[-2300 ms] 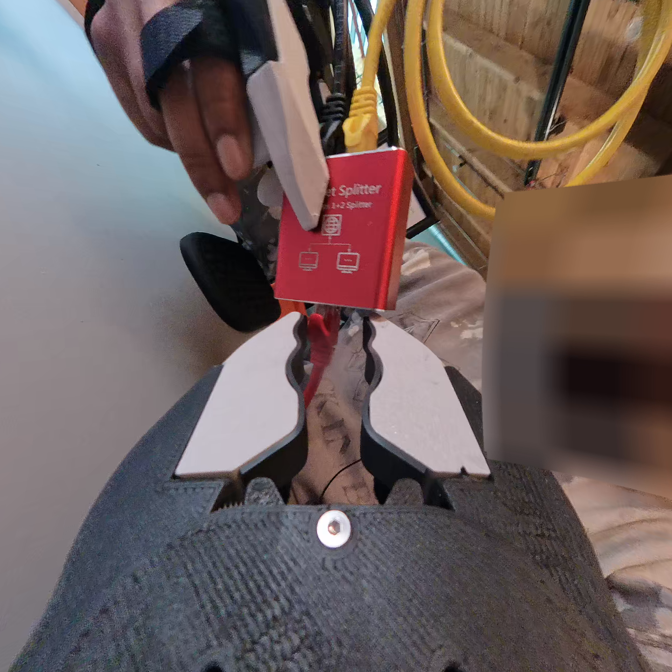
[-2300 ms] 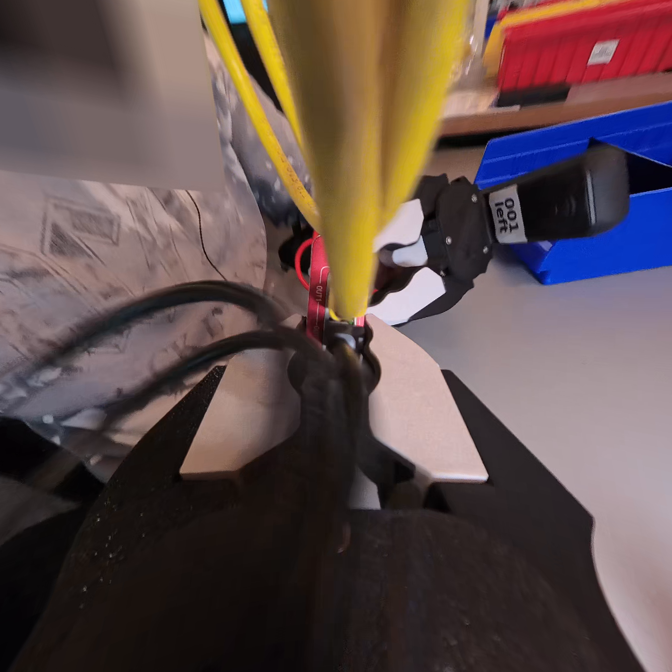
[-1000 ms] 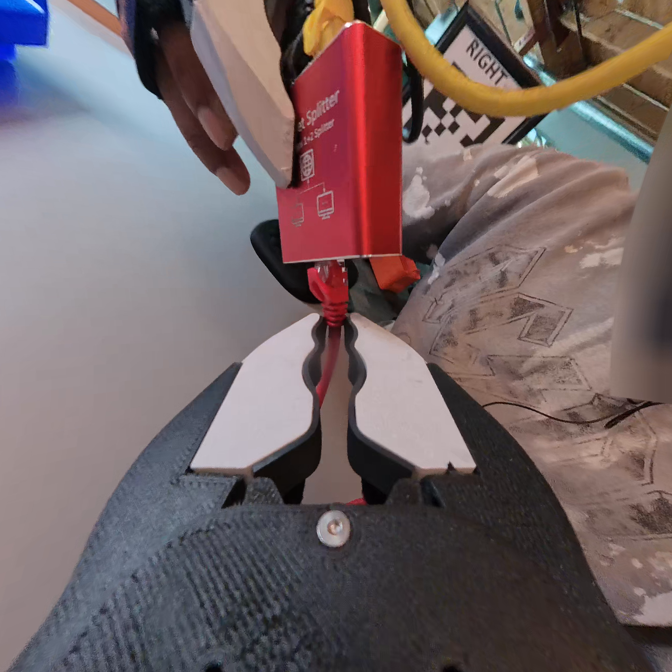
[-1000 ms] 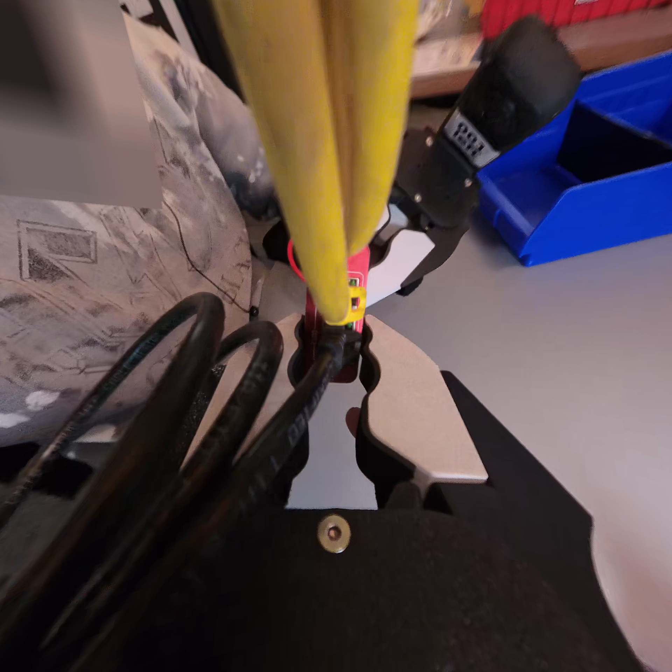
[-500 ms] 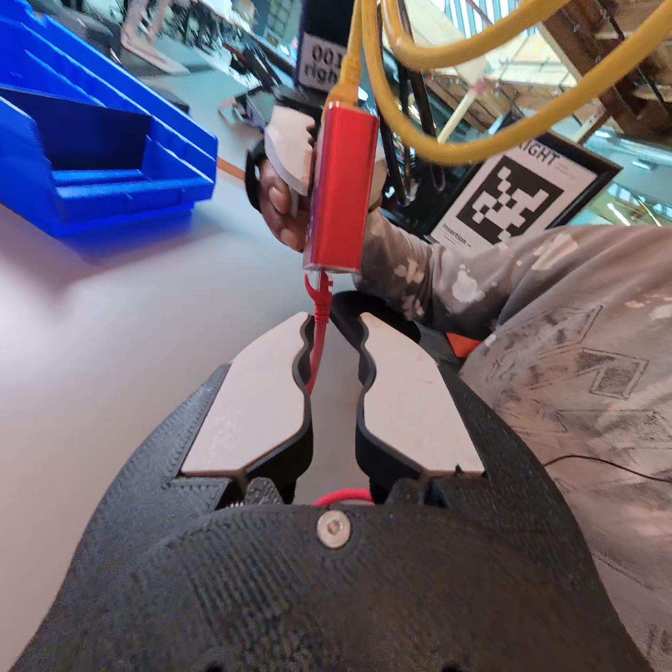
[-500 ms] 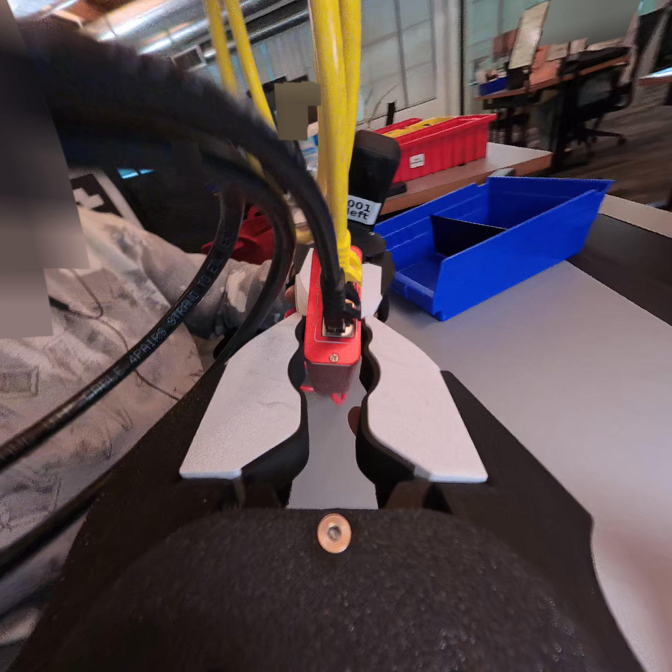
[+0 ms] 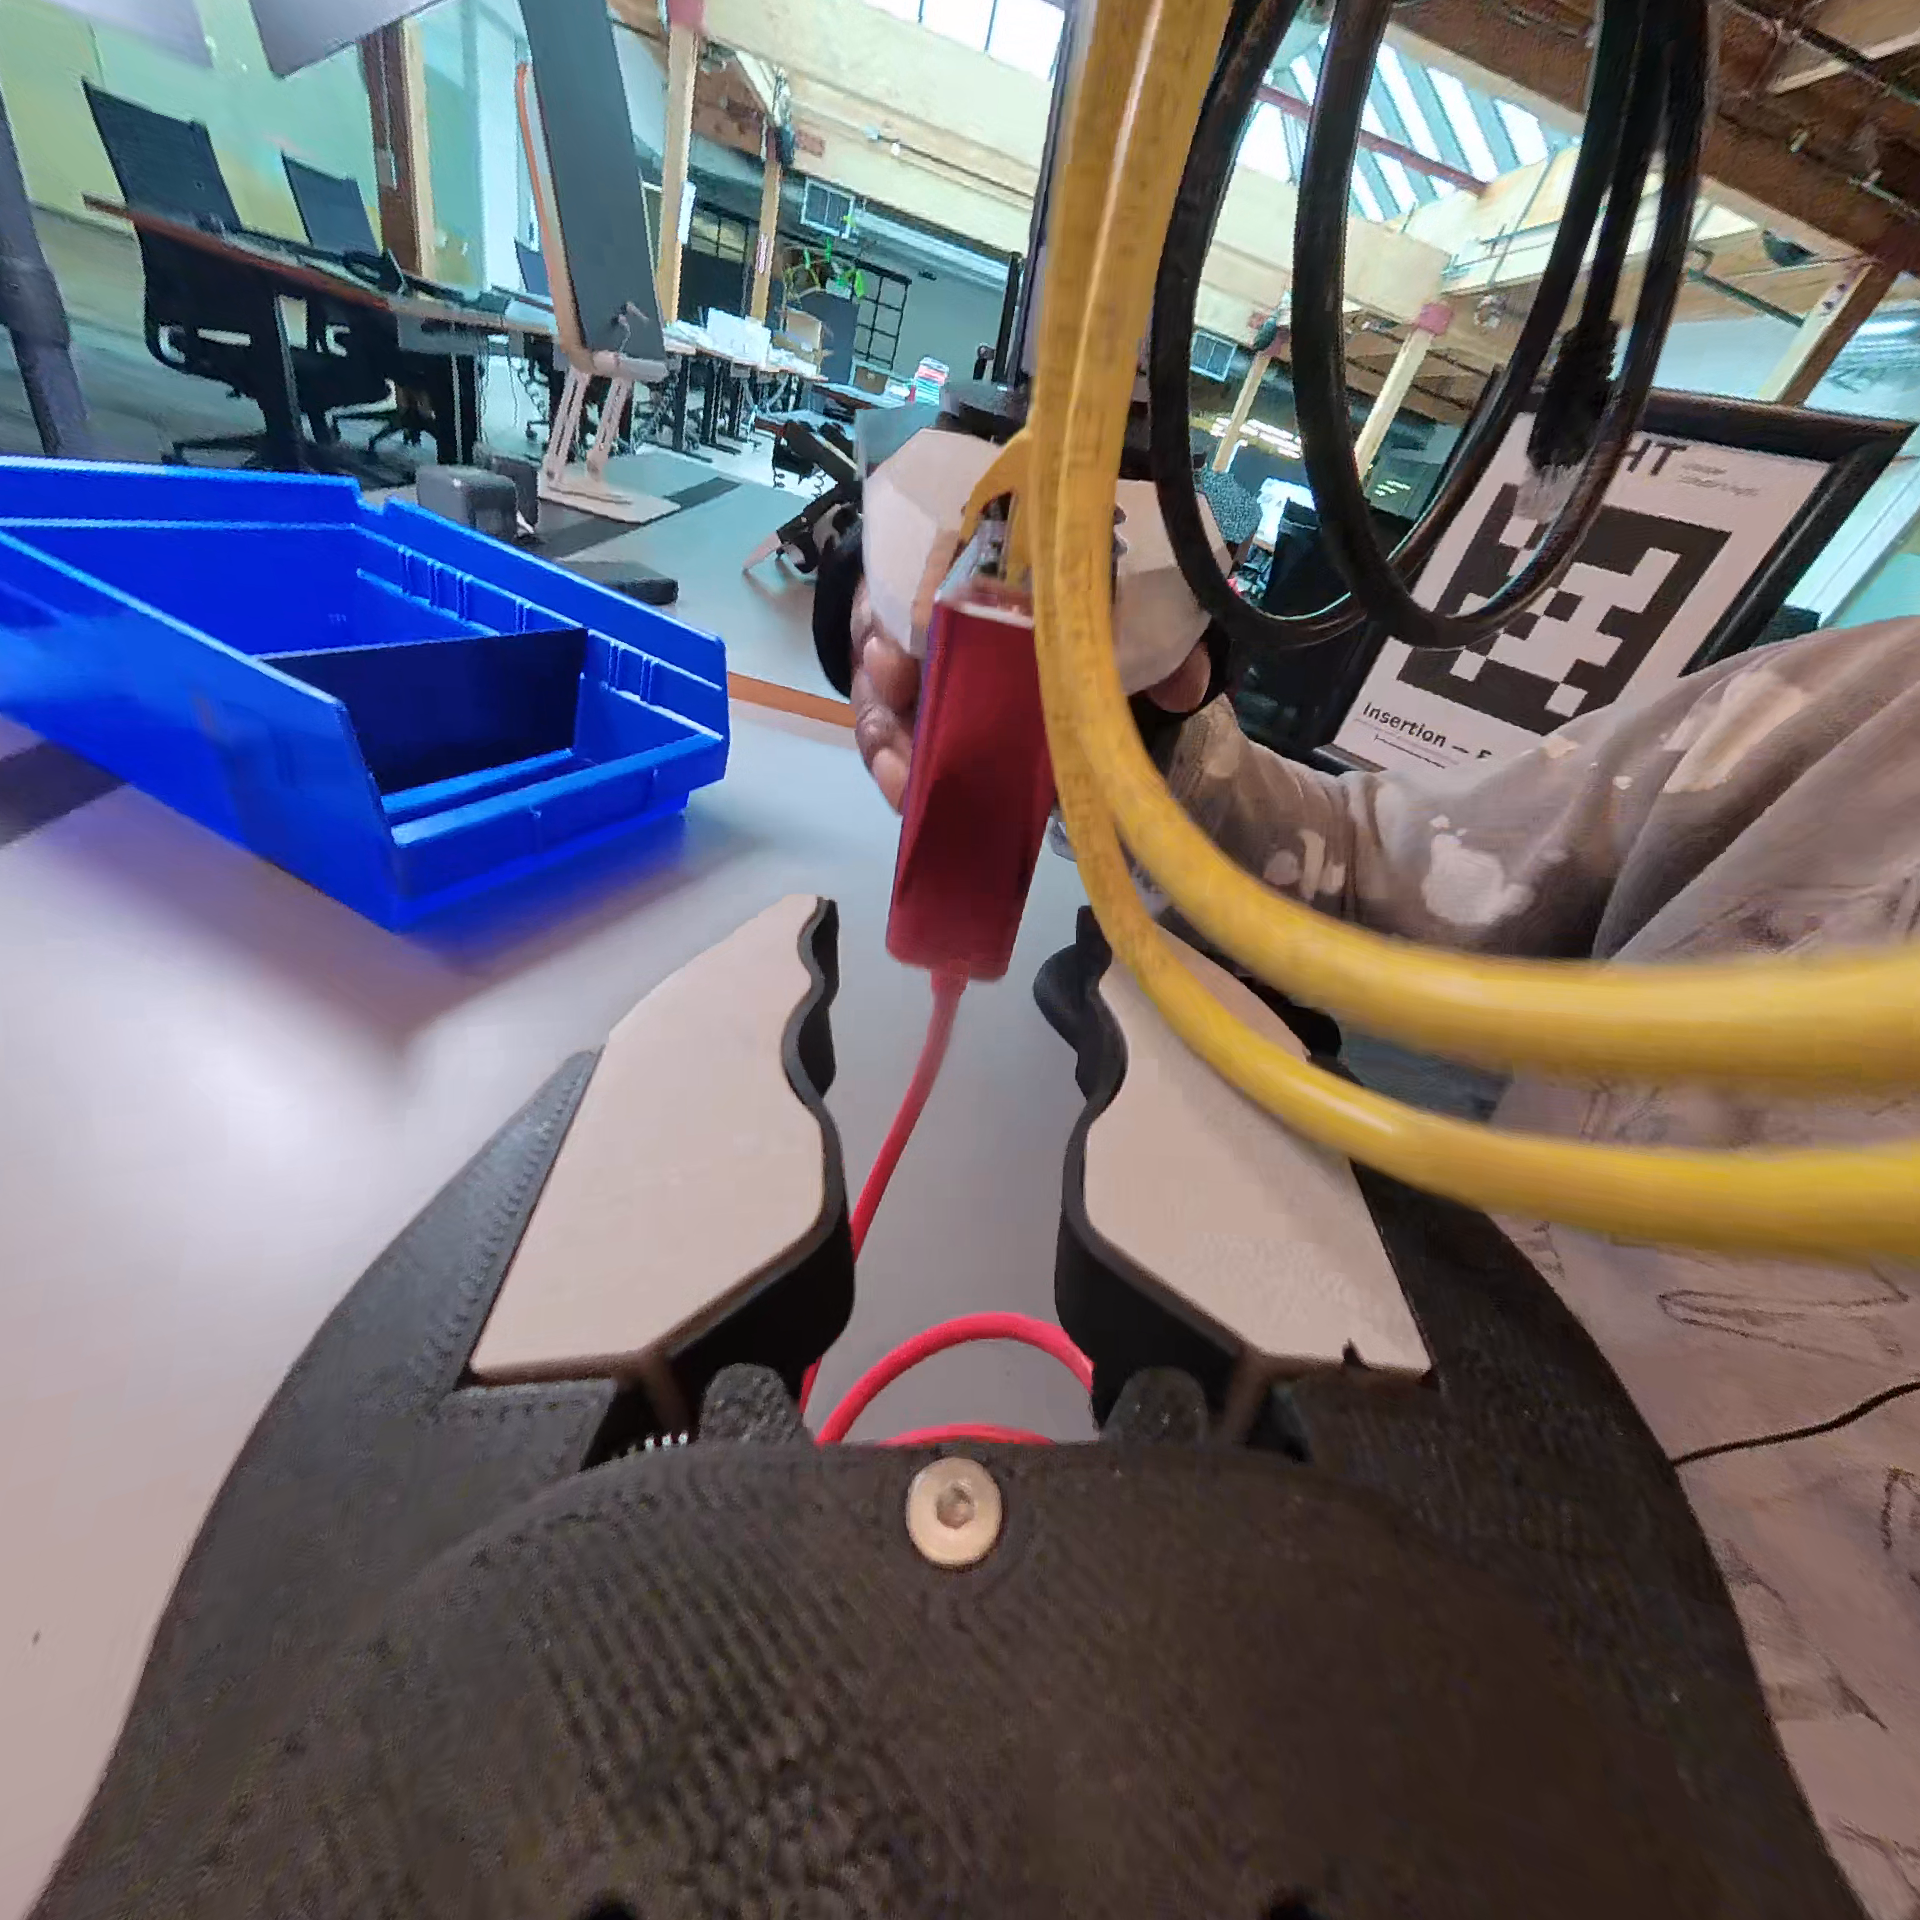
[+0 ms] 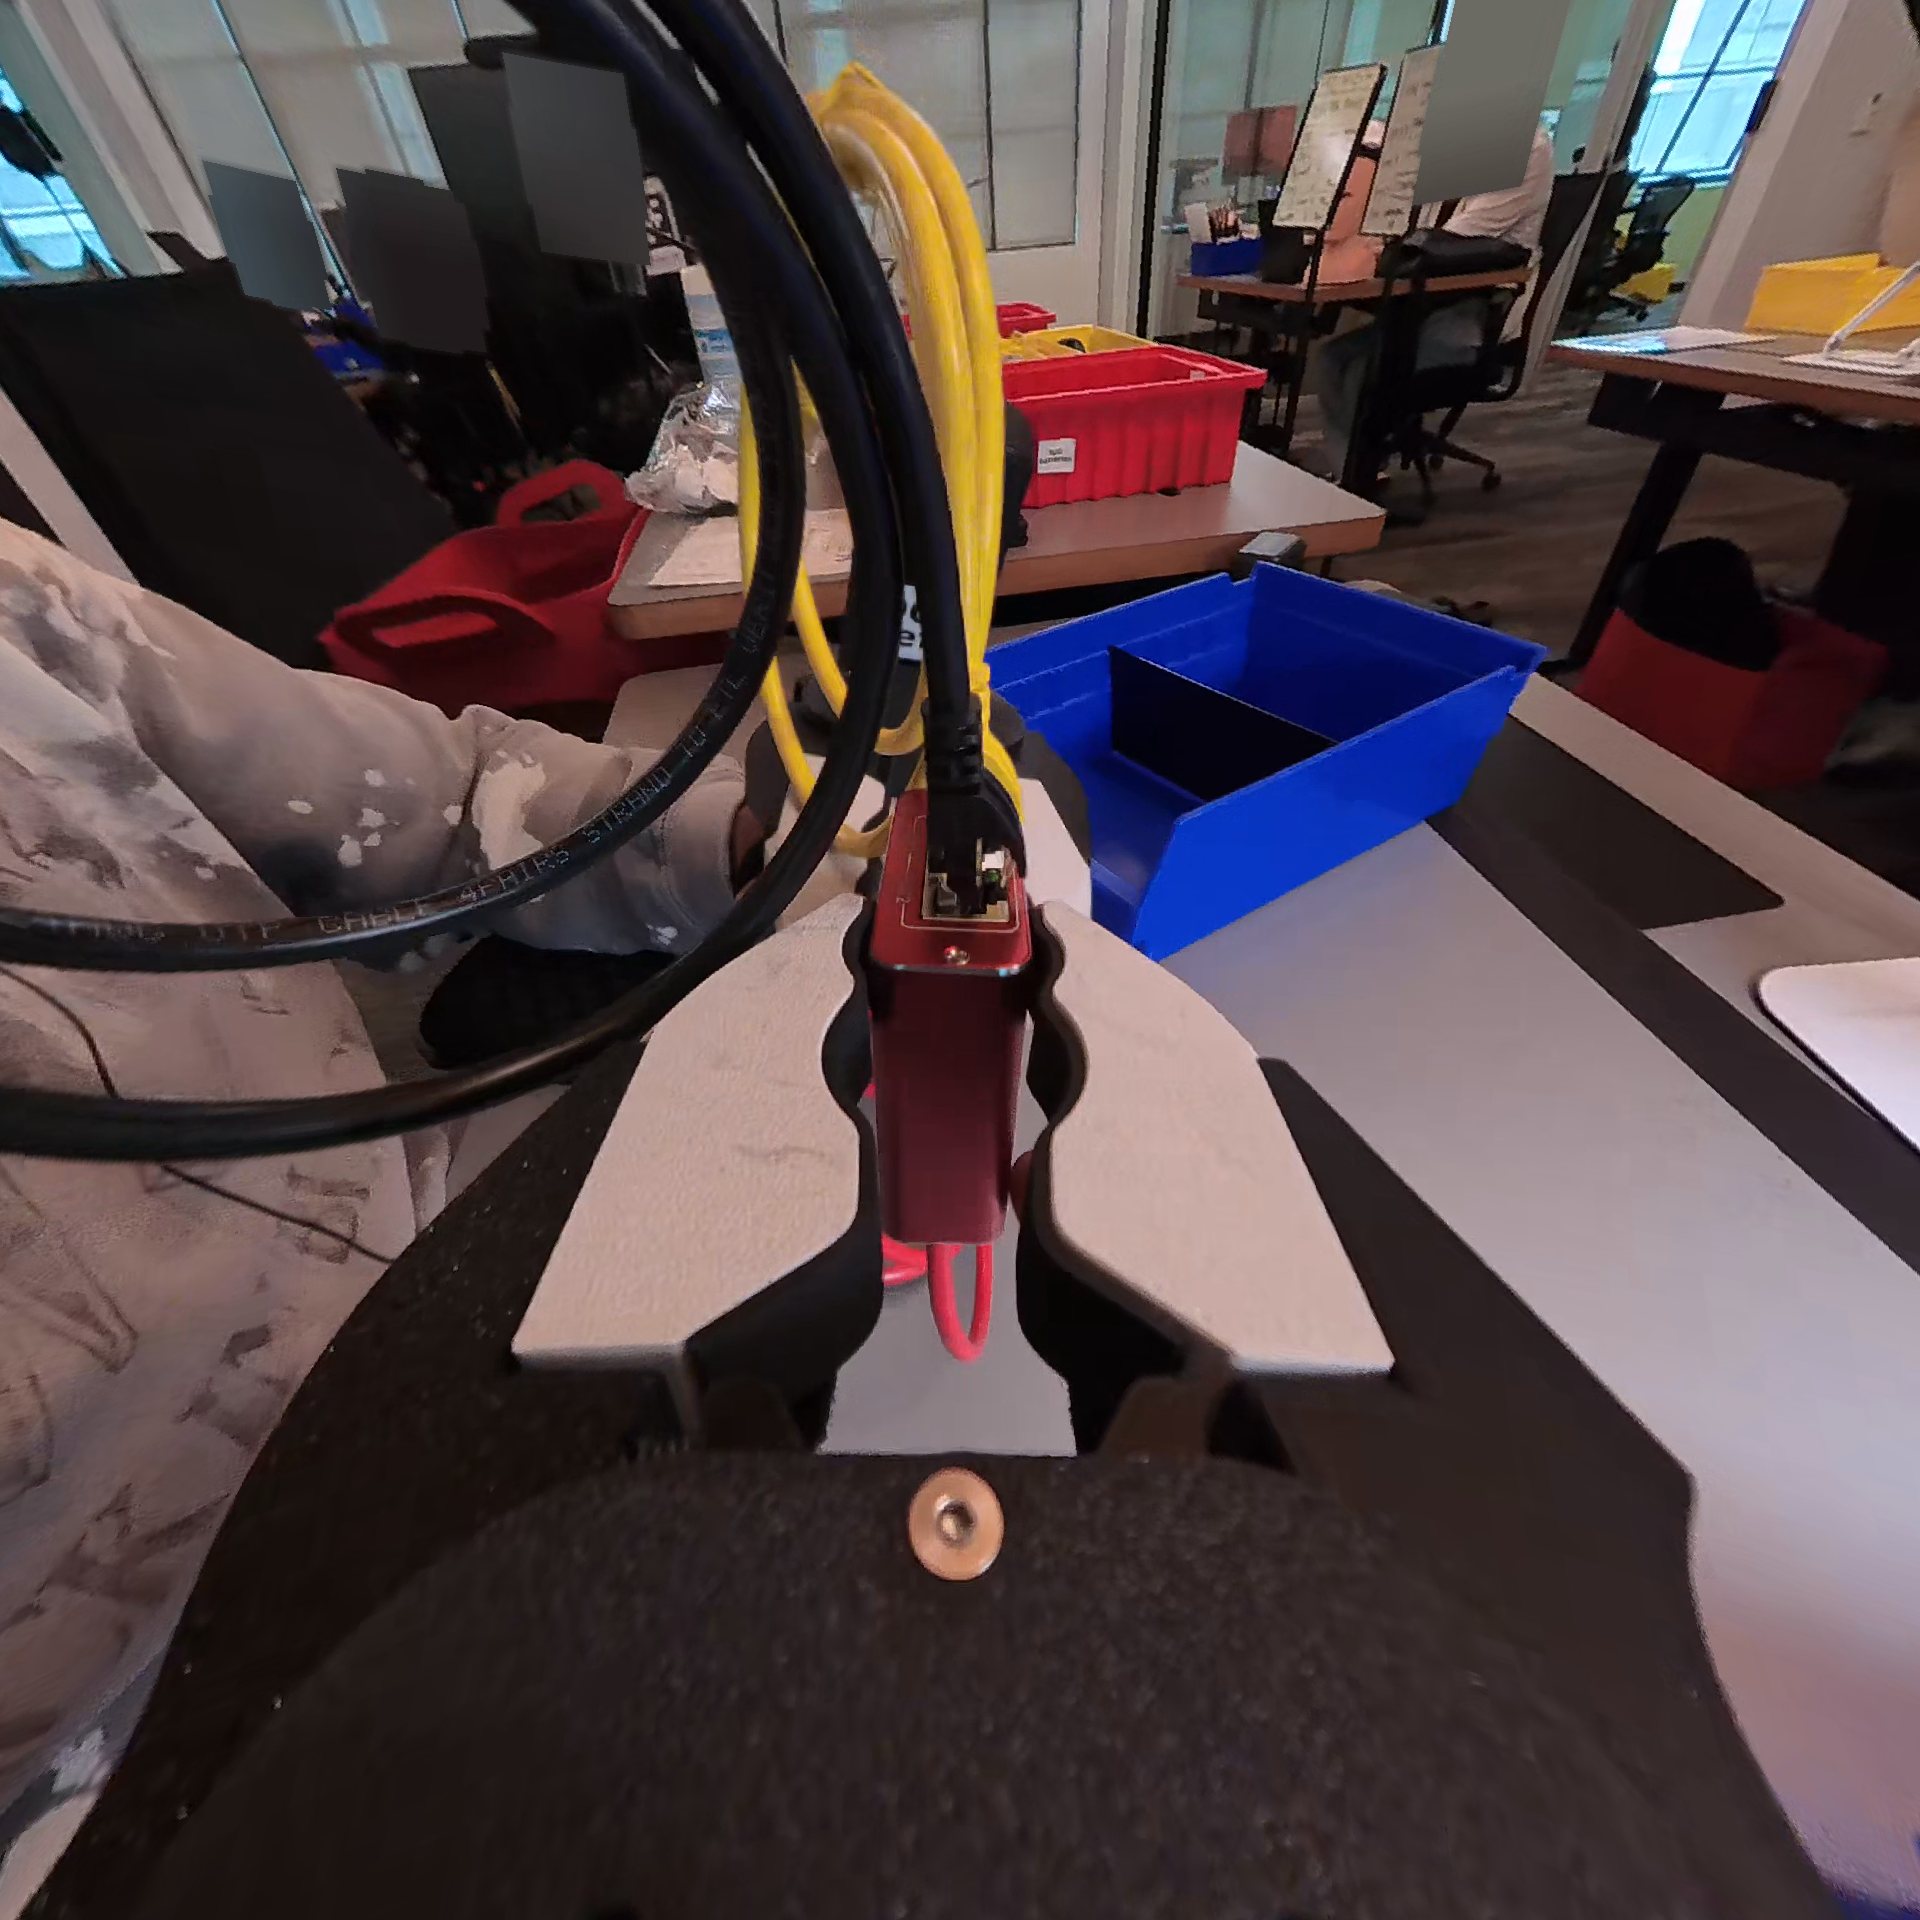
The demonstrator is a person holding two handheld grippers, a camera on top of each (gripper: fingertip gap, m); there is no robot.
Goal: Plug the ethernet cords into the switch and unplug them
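The red switch (image 8: pixel 943 1081) stands upright, clamped between my right gripper's (image 8: pixel 951 914) fingers. A black cord (image 8: pixel 951 800) is plugged into its top port, and a yellow cord (image 8: pixel 961 416) loops up behind it. A thin red cord (image 8: pixel 961 1314) hangs from the bottom end. In the left wrist view the switch (image 7: pixel 971 790) hangs just beyond my left gripper (image 7: pixel 951 925), which is open. The red cord (image 7: pixel 902 1127) runs down between the left fingers without being pinched. The yellow cord (image 7: pixel 1299 966) sags across the right finger.
A blue divided bin (image 7: pixel 395 707) sits on the grey table (image 7: pixel 260 1091) to the left; it also shows in the right wrist view (image 8: pixel 1299 717). A framed code sign (image 7: pixel 1579 592) stands at the right. The person's pale sleeve (image 7: pixel 1558 831) lies near. Black cord loops (image 7: pixel 1340 416) hang overhead.
My left gripper was shut on the red cord below the switch; it has opened and let go. The right gripper has turned the switch upright over the table.
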